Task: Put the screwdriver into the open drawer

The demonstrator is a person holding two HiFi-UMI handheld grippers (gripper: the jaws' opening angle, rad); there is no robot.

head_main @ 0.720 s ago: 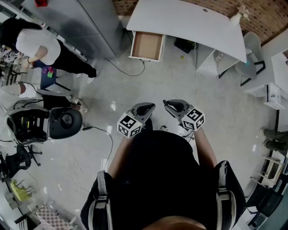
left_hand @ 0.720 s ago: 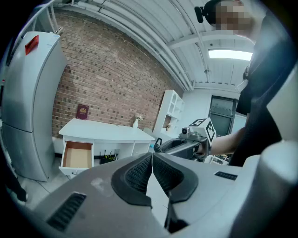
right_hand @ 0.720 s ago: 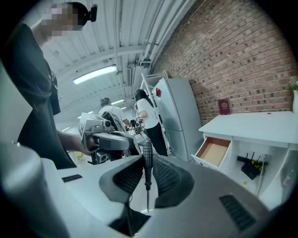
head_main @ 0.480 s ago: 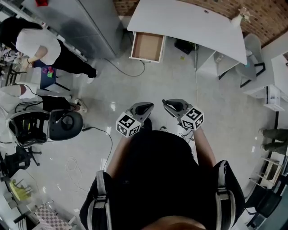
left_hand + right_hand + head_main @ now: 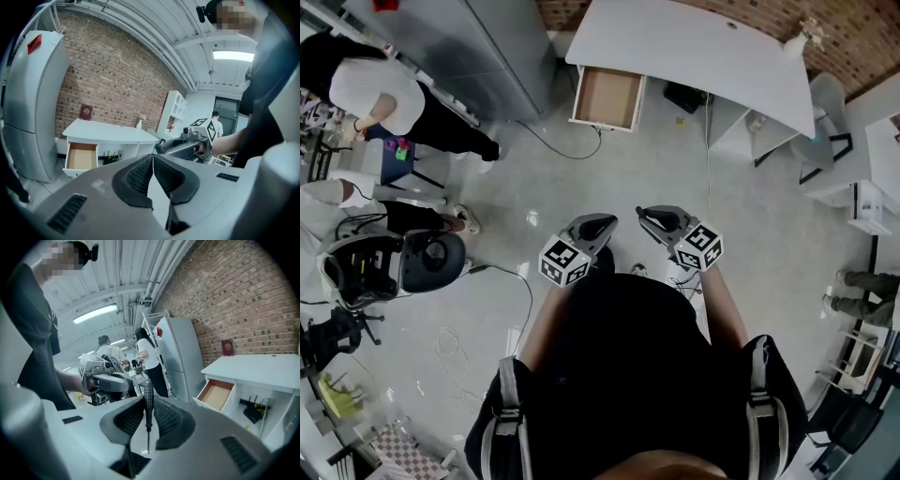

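My right gripper is shut on the screwdriver. Its black ribbed handle sticks up between the pads and its thin shaft points down. In the head view the right gripper and left gripper hang side by side over the floor in front of my body, and the screwdriver cannot be made out there. The left gripper is shut with its pads touching and nothing between them. The open drawer juts out of the white desk well ahead; the open drawer looks bare inside.
A grey fridge stands left of the desk, with a cable on the floor before it. Two people and an office chair are at the left. A black router sits under the desk; white shelving is at the right.
Both grippers have stayed side by side with the same hold. The office chair and the people at the left have drifted slightly in the view.
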